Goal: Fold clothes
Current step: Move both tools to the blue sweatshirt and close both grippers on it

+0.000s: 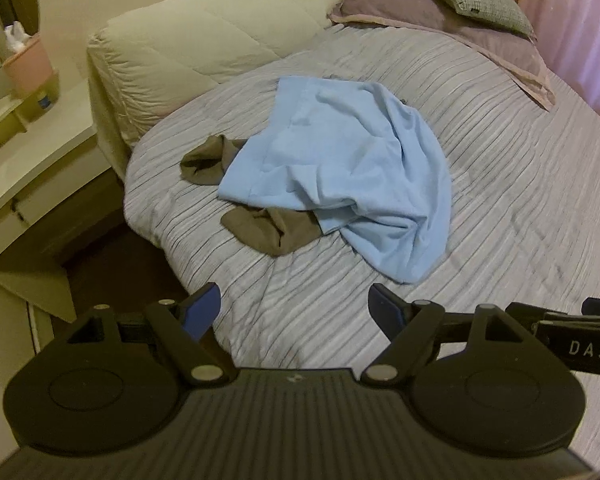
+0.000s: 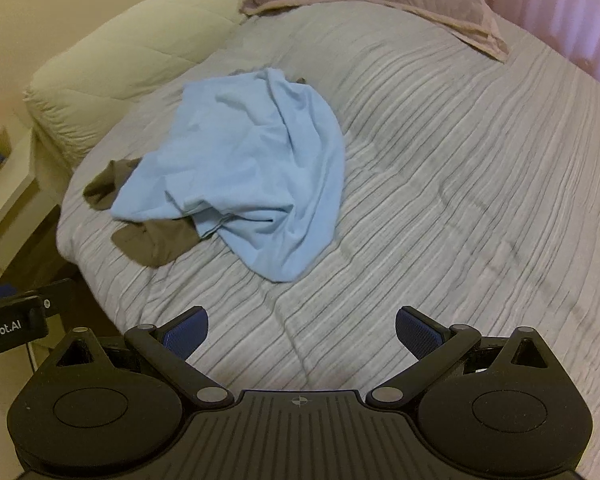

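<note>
A crumpled light blue garment lies on the bed, draped over a brown garment whose ends stick out at its left and near side. My left gripper stands open near the bed's front edge, well short of the clothes, with nothing between its blue-padded fingers. In the right wrist view my right gripper is also open and empty, hovering over the bedspread in front of the clothes. Most of the brown garment is hidden under the blue one.
The bed carries a grey striped bedspread, a cream padded headboard at the far left and purple and grey pillows at the back. A white bedside table with a pink bin stands left. Pink curtains hang right.
</note>
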